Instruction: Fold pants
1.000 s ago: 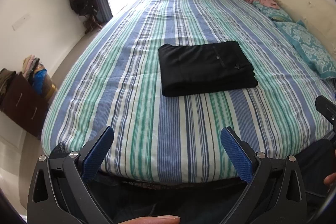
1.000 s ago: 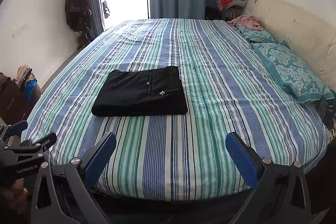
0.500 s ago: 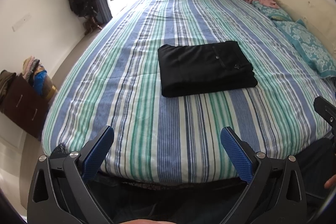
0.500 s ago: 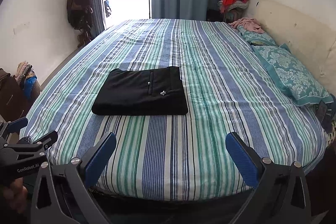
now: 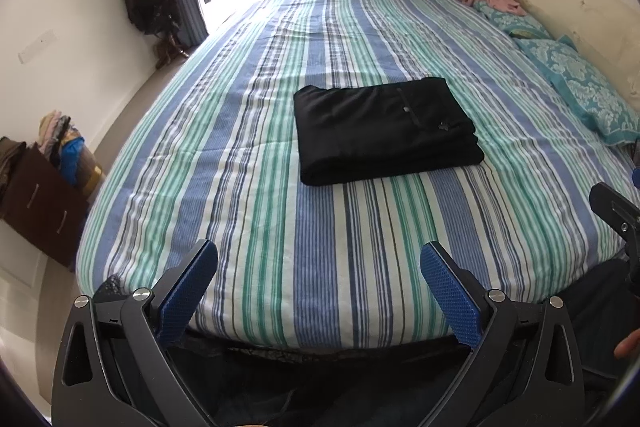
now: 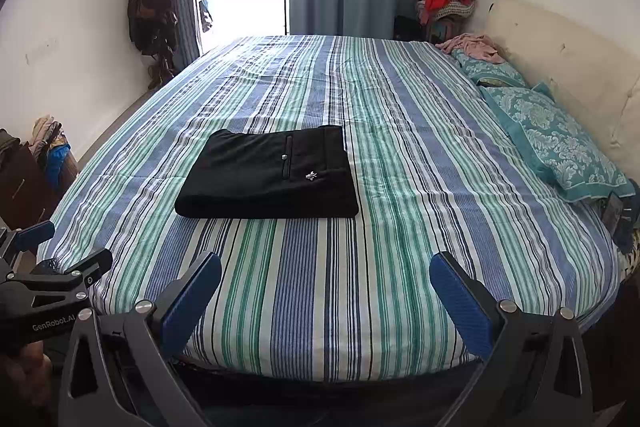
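The pants point(image 5: 386, 131) lie folded on the bed point(image 5: 280, 247), well ahead of both spread, empty fingers point(image 5: 188, 293); job looks finished.

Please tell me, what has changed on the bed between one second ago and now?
Almost nothing. The folded black pants lie in the same place on the striped blue-green bed sheet. The left gripper and right gripper stay open and empty; the right view only drifted slightly.

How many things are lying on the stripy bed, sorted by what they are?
Folded black pants: 1
Teal patterned pillows: 2
Pink crumpled garment: 1
Total: 4
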Motion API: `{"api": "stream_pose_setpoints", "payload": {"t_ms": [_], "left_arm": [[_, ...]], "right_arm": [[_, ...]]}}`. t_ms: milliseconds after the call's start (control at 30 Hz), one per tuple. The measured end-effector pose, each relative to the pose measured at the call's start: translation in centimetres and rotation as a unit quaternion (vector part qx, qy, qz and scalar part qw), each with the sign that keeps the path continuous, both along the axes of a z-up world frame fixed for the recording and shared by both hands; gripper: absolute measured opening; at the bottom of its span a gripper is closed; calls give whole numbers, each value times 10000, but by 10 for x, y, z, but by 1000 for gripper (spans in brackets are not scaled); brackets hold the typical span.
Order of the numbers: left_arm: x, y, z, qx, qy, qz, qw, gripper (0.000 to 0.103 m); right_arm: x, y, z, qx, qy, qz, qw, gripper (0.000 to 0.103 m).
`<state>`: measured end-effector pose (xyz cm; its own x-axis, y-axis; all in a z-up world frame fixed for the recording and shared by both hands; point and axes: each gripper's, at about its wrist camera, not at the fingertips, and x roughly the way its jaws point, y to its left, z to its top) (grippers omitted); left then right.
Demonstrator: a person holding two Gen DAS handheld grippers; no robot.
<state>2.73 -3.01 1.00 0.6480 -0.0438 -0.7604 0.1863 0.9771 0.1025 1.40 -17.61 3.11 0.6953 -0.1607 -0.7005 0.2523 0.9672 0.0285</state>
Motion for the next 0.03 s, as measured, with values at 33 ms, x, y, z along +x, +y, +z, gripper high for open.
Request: {"api": "stream_pose_setpoints", "payload": {"t_ms": [33], "left_arm": [[0, 0, 0, 15, -8, -8, 10000, 102]], "right_arm": [[0, 0, 0, 1, 1, 0, 10000, 103]]}}
